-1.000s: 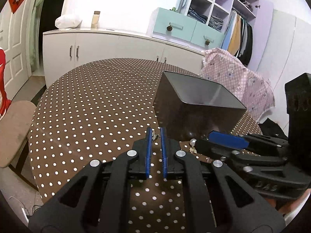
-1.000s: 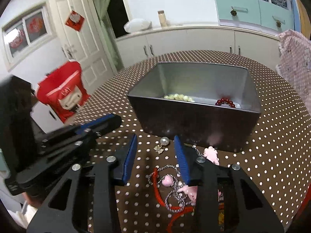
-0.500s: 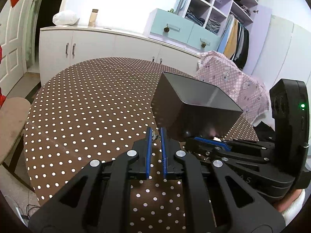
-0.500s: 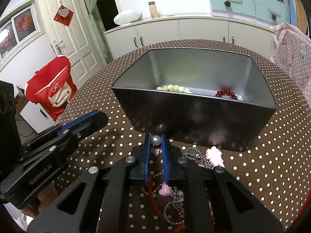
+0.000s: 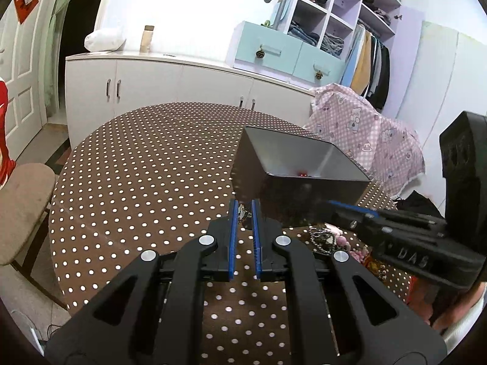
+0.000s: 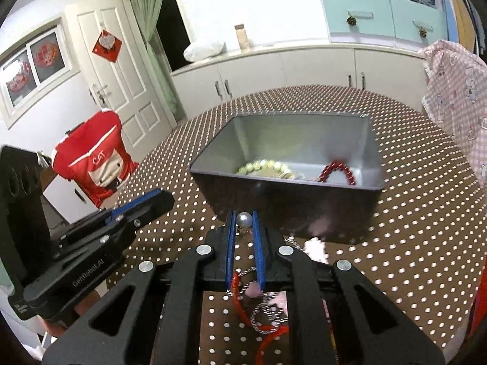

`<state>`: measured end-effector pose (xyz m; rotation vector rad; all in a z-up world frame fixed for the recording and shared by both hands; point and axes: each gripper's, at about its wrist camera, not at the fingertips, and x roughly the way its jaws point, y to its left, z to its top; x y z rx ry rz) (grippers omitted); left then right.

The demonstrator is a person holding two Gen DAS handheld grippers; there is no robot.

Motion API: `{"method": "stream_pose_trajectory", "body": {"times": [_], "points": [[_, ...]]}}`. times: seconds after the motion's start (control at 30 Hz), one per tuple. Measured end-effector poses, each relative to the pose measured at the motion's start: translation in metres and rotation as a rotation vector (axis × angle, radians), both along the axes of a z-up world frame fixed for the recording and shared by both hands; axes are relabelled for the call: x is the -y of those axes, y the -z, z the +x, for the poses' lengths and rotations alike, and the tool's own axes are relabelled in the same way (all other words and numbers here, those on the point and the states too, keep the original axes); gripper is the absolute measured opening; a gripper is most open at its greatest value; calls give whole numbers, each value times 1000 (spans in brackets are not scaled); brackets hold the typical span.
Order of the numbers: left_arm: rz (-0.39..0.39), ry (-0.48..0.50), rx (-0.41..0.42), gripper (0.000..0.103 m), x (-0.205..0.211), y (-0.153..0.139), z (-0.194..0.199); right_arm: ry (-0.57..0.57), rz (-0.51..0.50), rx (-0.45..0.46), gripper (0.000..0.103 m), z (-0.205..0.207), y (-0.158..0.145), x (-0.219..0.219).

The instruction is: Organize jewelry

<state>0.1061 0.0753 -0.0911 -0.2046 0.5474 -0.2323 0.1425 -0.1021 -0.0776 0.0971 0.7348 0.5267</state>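
Note:
A dark metal box [image 6: 289,194] stands on the polka-dot table [image 6: 411,243]; a pale green bead bracelet [image 6: 261,165] and a red bead bracelet [image 6: 338,172] lie inside. My right gripper [image 6: 243,222] is shut on a pearl earring [image 6: 244,219] and holds it just in front of the box's near wall. My left gripper [image 5: 243,210] is shut on a small silvery earring [image 5: 242,212] beside the box [image 5: 292,179]. Loose jewelry lies under the right gripper: a red cord [image 6: 240,301], a silver chain [image 6: 264,313] and pink charms [image 6: 315,248].
A red-covered chair [image 6: 97,167] stands to the left of the table, a wooden stool [image 5: 21,210] at its edge. A chair under a pink cloth [image 5: 365,140] stands behind the box. White cabinets [image 5: 152,82] line the far wall.
My right gripper closed on the pearl earring and lifted it off the table toward the box. My left gripper stayed shut on its earring and rose slightly.

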Motion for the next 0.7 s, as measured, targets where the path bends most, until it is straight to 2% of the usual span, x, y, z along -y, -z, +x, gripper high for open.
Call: {"method": "stream_pose_trajectory", "body": {"times": [0.7], "points": [[24,53,35,9,45,-33,20,91,88,83,10,10,-26,40]]}}
